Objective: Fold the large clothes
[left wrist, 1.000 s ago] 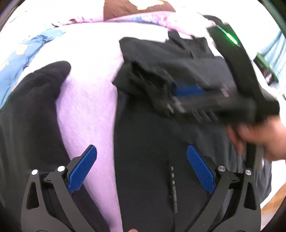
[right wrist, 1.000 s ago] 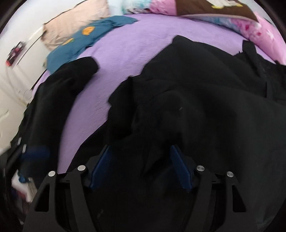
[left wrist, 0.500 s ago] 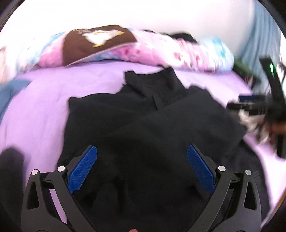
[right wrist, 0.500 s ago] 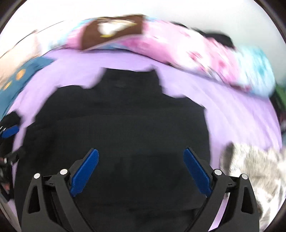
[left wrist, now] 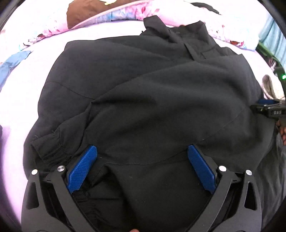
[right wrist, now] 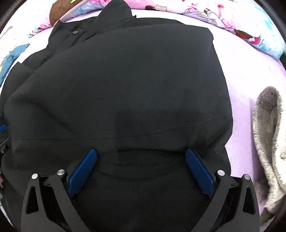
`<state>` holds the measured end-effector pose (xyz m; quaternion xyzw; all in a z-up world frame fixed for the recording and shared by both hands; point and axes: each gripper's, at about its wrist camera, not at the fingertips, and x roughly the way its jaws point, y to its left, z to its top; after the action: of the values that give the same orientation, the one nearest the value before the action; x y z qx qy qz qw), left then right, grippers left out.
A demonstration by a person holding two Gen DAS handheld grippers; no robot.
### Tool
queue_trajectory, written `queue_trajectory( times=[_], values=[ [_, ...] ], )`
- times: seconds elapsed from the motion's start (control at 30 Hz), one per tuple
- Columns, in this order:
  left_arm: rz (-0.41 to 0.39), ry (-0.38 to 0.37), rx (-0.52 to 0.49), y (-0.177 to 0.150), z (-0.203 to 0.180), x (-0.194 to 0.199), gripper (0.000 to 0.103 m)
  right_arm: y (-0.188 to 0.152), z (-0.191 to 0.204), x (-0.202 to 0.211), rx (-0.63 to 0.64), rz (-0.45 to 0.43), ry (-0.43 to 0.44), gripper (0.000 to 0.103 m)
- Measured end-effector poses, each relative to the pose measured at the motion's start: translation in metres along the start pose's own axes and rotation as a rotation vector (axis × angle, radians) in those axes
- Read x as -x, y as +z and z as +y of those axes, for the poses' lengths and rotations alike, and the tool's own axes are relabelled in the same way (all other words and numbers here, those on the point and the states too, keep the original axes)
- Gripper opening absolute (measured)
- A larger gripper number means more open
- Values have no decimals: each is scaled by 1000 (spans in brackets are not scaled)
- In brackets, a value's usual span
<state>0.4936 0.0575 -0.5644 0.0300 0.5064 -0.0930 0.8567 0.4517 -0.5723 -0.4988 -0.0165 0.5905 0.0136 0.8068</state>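
- Two grippers w/ blue ribbed pads, both angled steeply down over one big black woven jacket lying on a lilac fleece bed cover.
- Left gripper: jaws spread wide, pads clear of cloth, nothing held; black fabric lies beneath and between them.
- Elastic ribbed cuff of a sleeve sits just left of the left pad, folded across the jacket body.
- Right gripper: jaws just been opening, now at full spread; jacket hem fabric under and between the pads, not pinched.
- Jacket collar at far end, near a pink floral pillow; small round snap button on far-left front.
- Stitched seam runs left-right across the near part of the jacket.
- Grey-white speckled fuzzy garment on bed cover at right, just beside jacket edge, apart from it.
- Blue printed cloth at far left on the bed.
- Left-wrist view: right gripper's black body w/ green light at right edge, fingers of the person's hand below it.
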Motion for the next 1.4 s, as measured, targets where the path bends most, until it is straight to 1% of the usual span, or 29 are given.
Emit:
queue_trajectory(
  times=[0.03,0.07,0.1,0.13,0.17,0.23,0.27,0.3,0.33,0.37,0.43,0.5,0.57,0.63,0.67,0.73,0.8,0.93,0.97,1.07,1.17,1.3,1.4],
  values=[
    [12,-8,5,2,1,5,97,0,-3,12,-12,-3,25,97],
    [8,-39,31,5,5,16,97,-1,-6,24,-25,-21,55,97],
    [-13,-72,60,4,11,31,97,-8,-12,45,-44,-62,97,97],
    [-27,-94,86,2,17,47,97,-18,-19,65,-61,-96,115,97],
    [-26,-105,108,-7,25,60,97,-33,-27,83,-71,-110,121,97],
    [-10,-116,133,-28,34,85,97,-66,-40,105,-76,-102,97,97],
    [3,-112,137,-39,36,94,97,-87,-50,115,-82,-95,82,97],
    [26,-106,140,-55,40,106,97,-117,-63,129,-101,-81,71,97],
    [49,-105,141,-73,42,118,97,-131,-68,138,-118,-63,61,97],
    [69,-107,142,-86,44,125,97,-144,-76,143,-136,-44,51,97],
    [137,-104,151,-121,47,142,97,-187,-90,154,-180,22,19,97],
    [194,-100,184,-152,50,152,97,-228,-100,159,-204,66,-8,97],
    [252,-85,210,-181,53,161,97,-260,-106,164,-229,114,-20,97],
    [292,-90,231,-203,53,169,97,-286,-107,169,-241,146,-33,97],
    [298,-91,239,-211,53,173,97,-298,-109,169,-264,154,-36,97],
    [330,-91,266,-229,54,179,97,-310,-110,169,-310,164,-30,97],
    [363,-90,273,-245,53,181,97,-322,-109,170,-318,176,-26,97],
    [411,-112,227,-267,46,182,97,-338,-101,169,-308,200,-8,97],
    [418,-119,213,-273,43,182,97,-338,-92,164,-306,203,-6,97],
    [454,-129,220,-287,42,177,97,-351,-87,161,-303,227,5,97],
    [464,-147,225,-297,42,179,97,-360,-84,159,-300,240,7,97],
    [485,-140,225,-302,42,178,97,-368,-85,158,-311,249,6,97],
    [487,-132,228,-304,44,177,97,-372,-85,159,-309,253,7,97]
  ],
)
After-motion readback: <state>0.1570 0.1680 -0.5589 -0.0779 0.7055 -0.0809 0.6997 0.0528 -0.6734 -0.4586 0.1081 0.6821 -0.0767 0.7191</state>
